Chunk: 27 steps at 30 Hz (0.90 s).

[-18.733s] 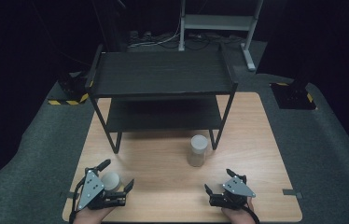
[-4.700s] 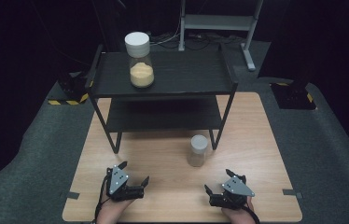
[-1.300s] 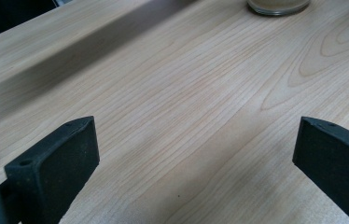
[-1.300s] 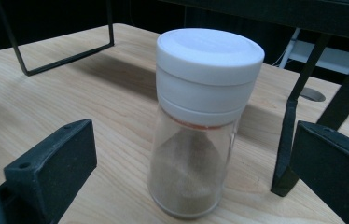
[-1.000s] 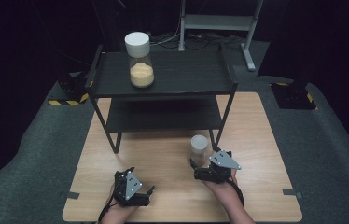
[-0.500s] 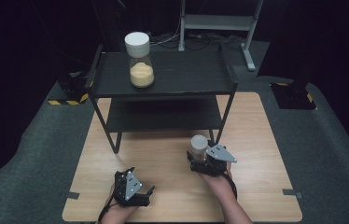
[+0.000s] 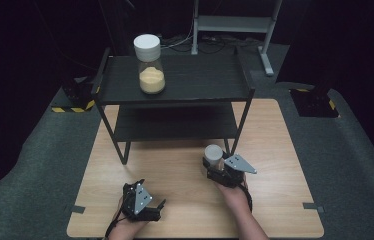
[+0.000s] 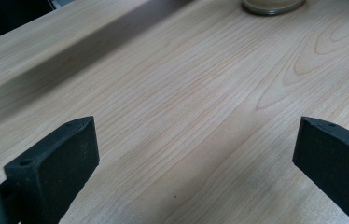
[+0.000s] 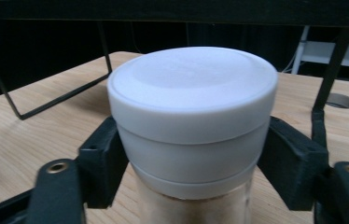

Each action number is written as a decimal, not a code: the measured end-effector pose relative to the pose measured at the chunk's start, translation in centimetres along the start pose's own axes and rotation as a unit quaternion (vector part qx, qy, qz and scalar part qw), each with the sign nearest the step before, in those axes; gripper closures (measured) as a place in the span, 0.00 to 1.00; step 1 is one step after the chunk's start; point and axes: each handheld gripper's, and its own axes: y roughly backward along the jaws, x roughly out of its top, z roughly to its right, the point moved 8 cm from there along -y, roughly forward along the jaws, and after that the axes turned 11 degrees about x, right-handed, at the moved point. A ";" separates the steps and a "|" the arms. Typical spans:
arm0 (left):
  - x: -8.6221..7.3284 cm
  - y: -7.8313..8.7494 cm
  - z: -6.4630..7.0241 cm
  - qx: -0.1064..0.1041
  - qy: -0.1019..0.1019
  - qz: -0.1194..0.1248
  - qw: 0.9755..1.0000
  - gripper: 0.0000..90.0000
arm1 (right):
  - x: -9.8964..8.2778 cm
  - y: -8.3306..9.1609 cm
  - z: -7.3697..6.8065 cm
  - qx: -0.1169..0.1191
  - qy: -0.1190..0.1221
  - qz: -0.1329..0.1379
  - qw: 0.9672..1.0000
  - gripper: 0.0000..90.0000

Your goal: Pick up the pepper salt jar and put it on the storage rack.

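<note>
Clamping the white-lidded jar (image 9: 192, 116) at its lid, right gripper (image 7: 221, 169) jaws just closed, jar upright on the table (image 7: 285, 150); left gripper (image 7: 142, 202) jaws apart, empty

Jar (image 7: 214, 157) upright on table (image 7: 275, 130)
Clear glass, white lid (image 9: 192, 91), pale contents; stands at about five o'clock from table centre, beside shelf's front right leg (image 7: 241, 125), clamped at the lid.

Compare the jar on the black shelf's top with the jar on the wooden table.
The clear jar with yellow filling stands free on the black shelf's top; the white-lidded jar on the wooden table sits clamped at its lid by the right gripper. The shelf jar looks larger. Both are upright with white lids.
</note>
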 end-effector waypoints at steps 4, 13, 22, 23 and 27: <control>0.0 0.0 0.0 0.000 -0.001 0.000 1.000 0.01 | -0.2 0.0 -0.1 -0.003 0.007 0.006 1.000 0.36; 0.0 0.0 0.0 0.000 -0.001 0.001 1.000 0.01 | -0.3 0.3 -0.2 -0.008 0.016 0.009 1.000 0.38; 0.0 0.0 0.0 0.000 -0.003 0.001 1.000 0.01 | 0.5 1.6 -1.0 -0.004 0.028 0.017 0.999 0.38; 0.0 0.0 0.1 0.000 -0.003 0.001 1.000 0.01 | 0.6 1.7 -1.0 -0.004 0.030 0.017 0.999 0.38; 0.0 0.0 0.1 0.001 -0.004 0.002 1.000 0.01 | 1.0 2.3 -1.3 -0.004 0.035 0.017 0.999 0.38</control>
